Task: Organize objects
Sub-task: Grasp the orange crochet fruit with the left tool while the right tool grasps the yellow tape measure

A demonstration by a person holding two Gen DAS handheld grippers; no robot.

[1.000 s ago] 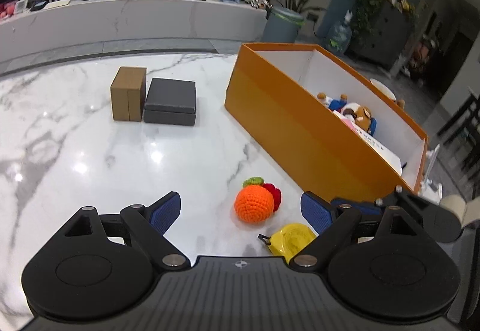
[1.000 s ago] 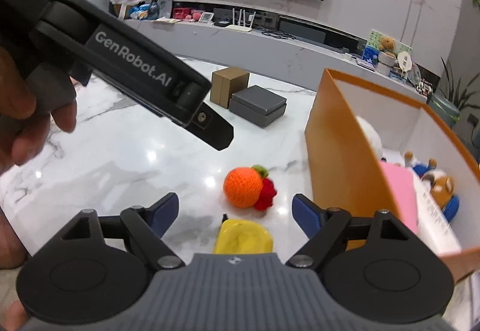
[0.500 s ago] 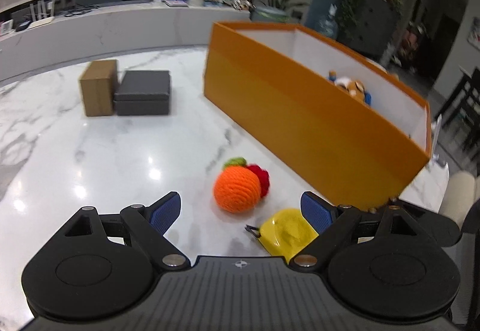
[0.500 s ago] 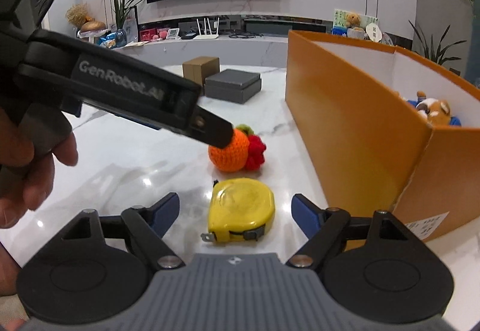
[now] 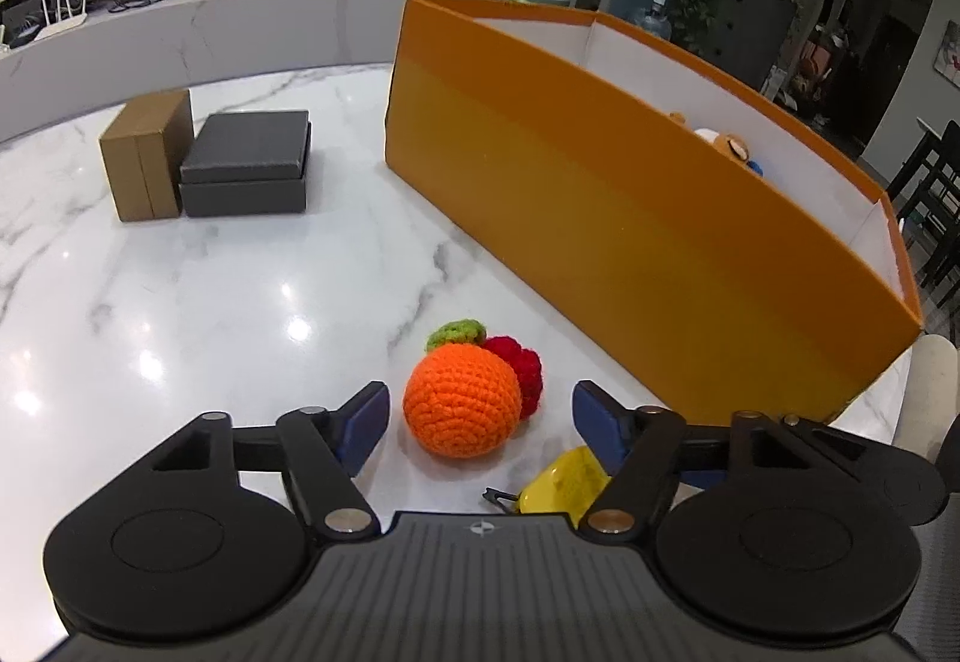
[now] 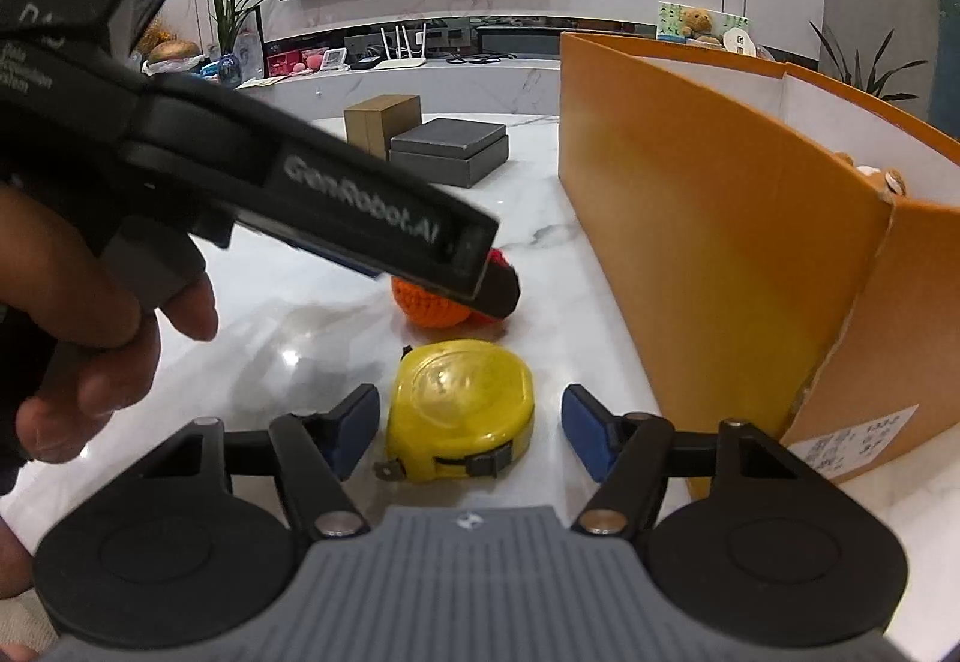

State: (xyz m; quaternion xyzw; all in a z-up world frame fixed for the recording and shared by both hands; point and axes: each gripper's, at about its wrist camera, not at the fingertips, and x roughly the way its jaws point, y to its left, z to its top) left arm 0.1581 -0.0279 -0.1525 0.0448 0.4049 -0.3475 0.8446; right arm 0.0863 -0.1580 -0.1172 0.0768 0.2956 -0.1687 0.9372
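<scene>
An orange crochet ball (image 5: 461, 401) with a green leaf and a red crochet piece (image 5: 521, 371) lies on the white marble table, partly between the open fingers of my left gripper (image 5: 480, 422). A yellow tape measure (image 6: 461, 410) lies between the open fingers of my right gripper (image 6: 471, 431); it also shows in the left wrist view (image 5: 561, 488). The left gripper's body (image 6: 270, 170) crosses the right wrist view above the crochet ball (image 6: 429, 305). A large orange box (image 5: 630, 218) with soft toys (image 5: 726, 146) inside stands to the right.
A brown cardboard box (image 5: 147, 152) and a dark grey box (image 5: 246, 161) stand side by side at the far left of the table. The orange box's near corner (image 6: 840, 338) stands close to my right gripper. A person's hand (image 6: 90, 326) holds the left gripper.
Both grippers have come down and forward. The crochet ball now sits partly between the left fingers, and the tape measure sits between the right fingers. Both stay open.
</scene>
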